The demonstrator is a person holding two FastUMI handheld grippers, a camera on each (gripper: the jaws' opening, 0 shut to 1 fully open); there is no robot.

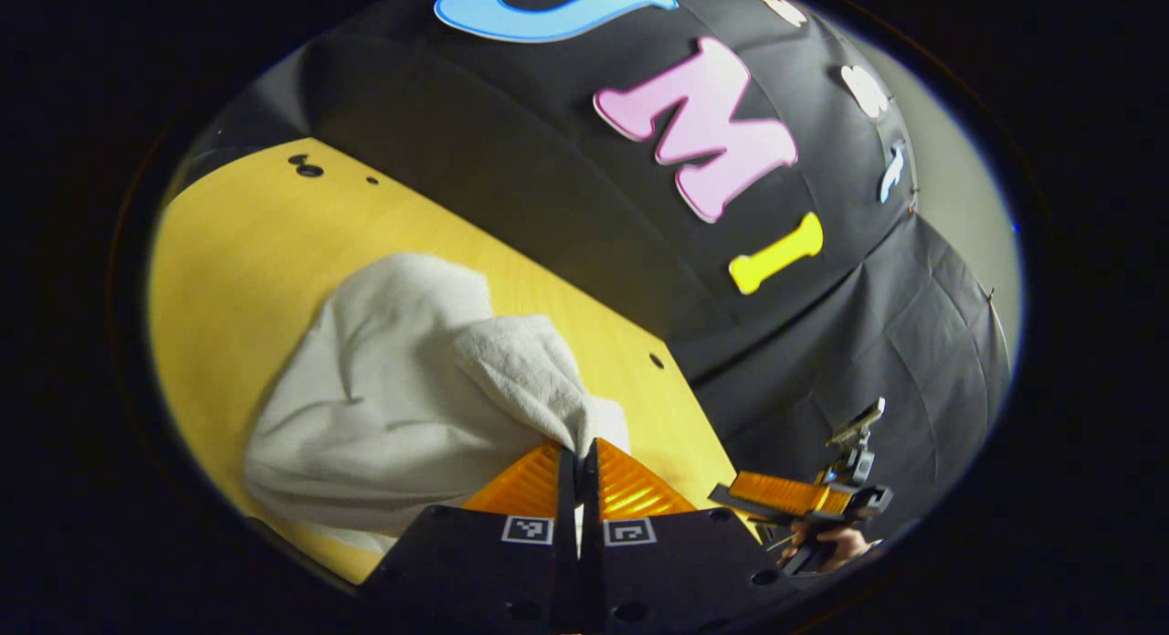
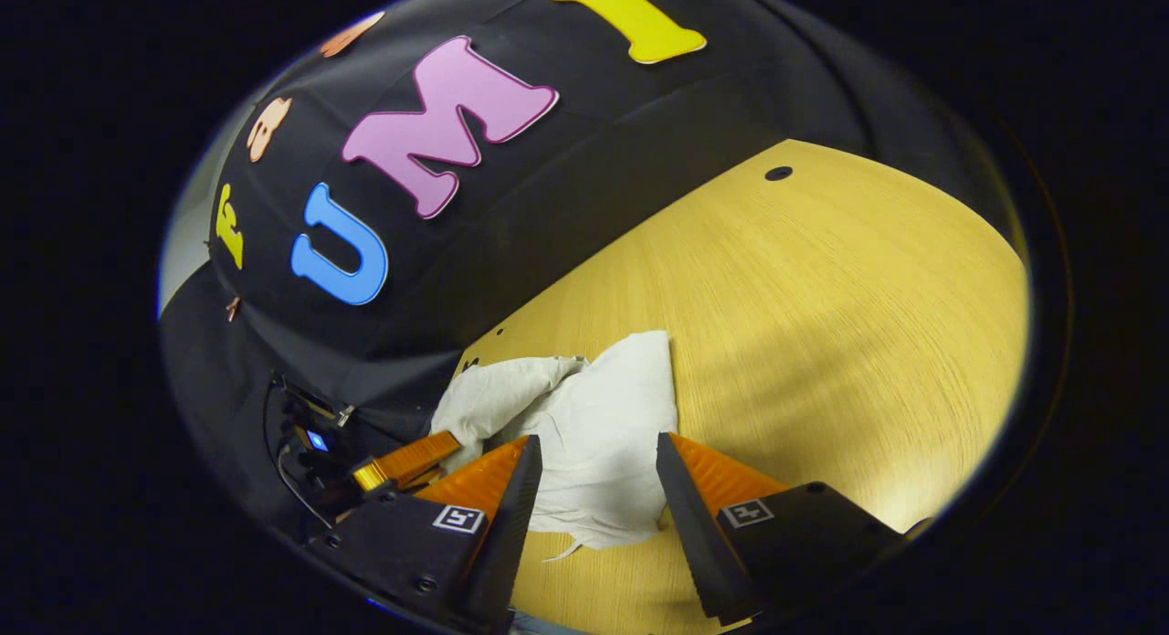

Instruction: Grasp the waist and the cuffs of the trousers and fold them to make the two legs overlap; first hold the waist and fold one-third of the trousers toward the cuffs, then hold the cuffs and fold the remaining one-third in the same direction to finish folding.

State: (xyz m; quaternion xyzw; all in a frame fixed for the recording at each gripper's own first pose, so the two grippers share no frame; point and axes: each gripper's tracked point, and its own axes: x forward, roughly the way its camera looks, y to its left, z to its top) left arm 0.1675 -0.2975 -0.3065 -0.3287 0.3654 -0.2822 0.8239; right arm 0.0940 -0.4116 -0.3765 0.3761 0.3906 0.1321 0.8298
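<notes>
The white trousers [image 1: 384,407] lie bunched on the yellow wooden table [image 1: 237,251]. My left gripper [image 1: 579,457] is shut on a fold of the trousers cloth and holds it lifted above the rest of the pile. In the right gripper view the trousers [image 2: 594,425] lie just ahead of my right gripper [image 2: 594,452], which stands open above them with its fingers to either side of the cloth. The right gripper [image 1: 804,498], held by a hand, also shows in the left gripper view off the table's edge. The left gripper [image 2: 402,461] shows at the cloth's left end.
The black cloth wall [image 1: 566,206] runs close behind the table's far edge. Small dark holes [image 1: 309,169] dot the tabletop. To the right of the trousers stretches a broad span of bare table [image 2: 849,324].
</notes>
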